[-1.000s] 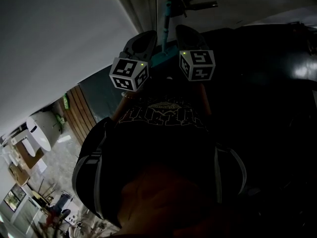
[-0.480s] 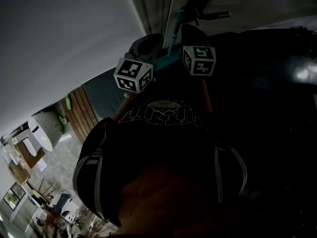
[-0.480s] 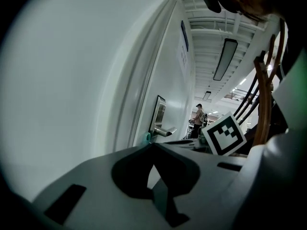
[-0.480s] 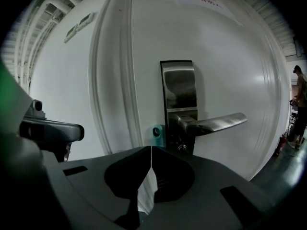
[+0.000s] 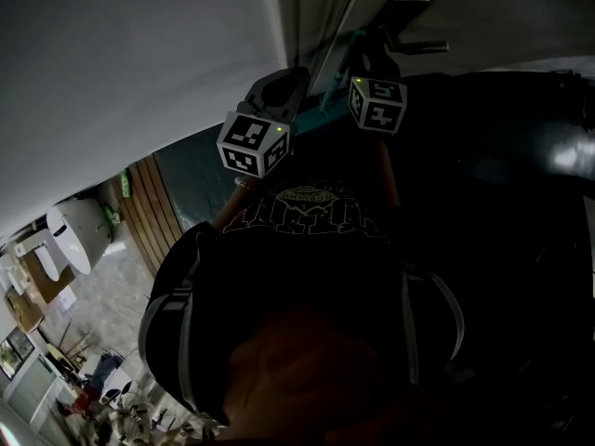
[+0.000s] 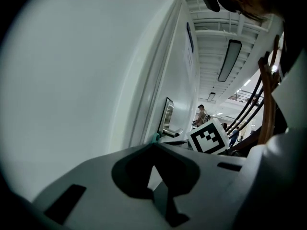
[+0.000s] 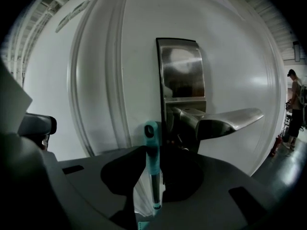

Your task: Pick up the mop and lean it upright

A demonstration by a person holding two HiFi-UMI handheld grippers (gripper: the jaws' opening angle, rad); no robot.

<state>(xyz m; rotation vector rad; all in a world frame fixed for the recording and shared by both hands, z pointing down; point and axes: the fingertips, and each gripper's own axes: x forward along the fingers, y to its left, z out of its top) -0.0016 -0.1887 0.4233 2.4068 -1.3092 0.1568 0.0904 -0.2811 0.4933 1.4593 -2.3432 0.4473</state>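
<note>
**Mop held at the door, teal handle tip just below the lever.**
The mop [image 7: 152,166] shaft is clamped between the jaws of my right tool [image 7: 153,202], with its tip close to the door lever [image 7: 225,119]. My left tool [image 6: 156,188] has its jaws drawn together, with nothing discernible between them. Risk, as I judge it: if I release before the tip bears on the door [image 7: 96,90], or it snags the lever, the shaft could slide sideways and fall.

We see a dark, glossy floor [image 5: 553,151] at the right. At the lower left, a paler mottled floor [image 5: 121,295] carries cardboard boxes [image 5: 23,309].
</note>
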